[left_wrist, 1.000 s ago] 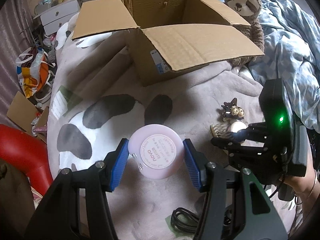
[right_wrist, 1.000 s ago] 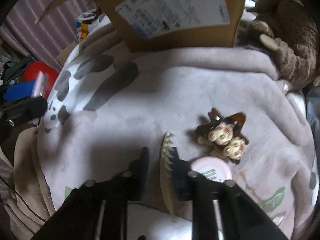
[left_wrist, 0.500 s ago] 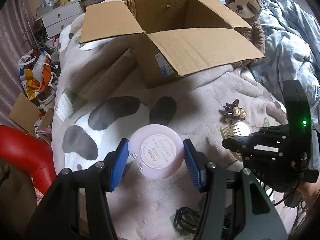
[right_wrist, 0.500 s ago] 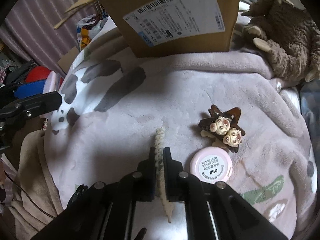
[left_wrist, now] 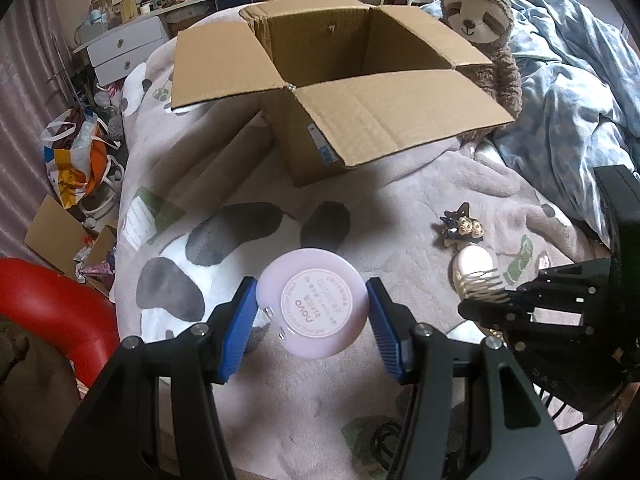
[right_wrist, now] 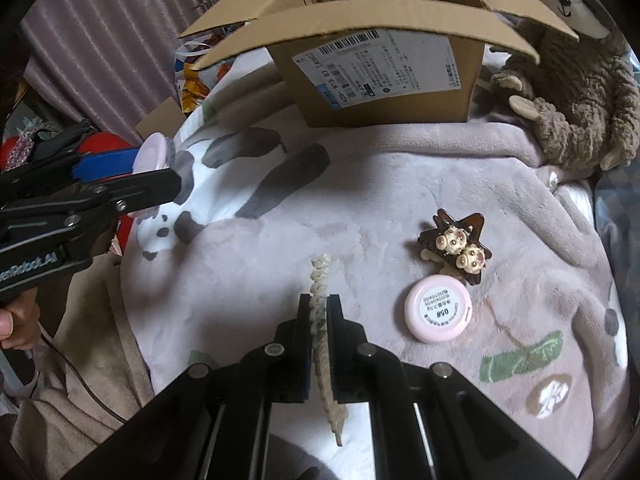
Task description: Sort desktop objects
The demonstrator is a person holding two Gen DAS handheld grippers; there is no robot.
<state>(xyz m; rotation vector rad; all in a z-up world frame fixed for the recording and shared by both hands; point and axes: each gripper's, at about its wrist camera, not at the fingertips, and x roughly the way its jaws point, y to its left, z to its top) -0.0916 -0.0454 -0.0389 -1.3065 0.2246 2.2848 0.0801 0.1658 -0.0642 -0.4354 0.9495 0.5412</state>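
My left gripper (left_wrist: pixel 312 320) is clamped on a round pink compact (left_wrist: pixel 312 302), blue pads pressing both sides, held clear above the blanket (left_wrist: pixel 280 392). My right gripper (right_wrist: pixel 319 320) is closed tight on a cream hair comb (right_wrist: pixel 322 280), held edge-on. On the blanket just right of it lies a second pink compact (right_wrist: pixel 438 307), touching a brown star-shaped hair clip (right_wrist: pixel 454 242). Farther back stands the open cardboard box (left_wrist: pixel 340 80), with a plush sloth (left_wrist: pixel 478 12) beside it.
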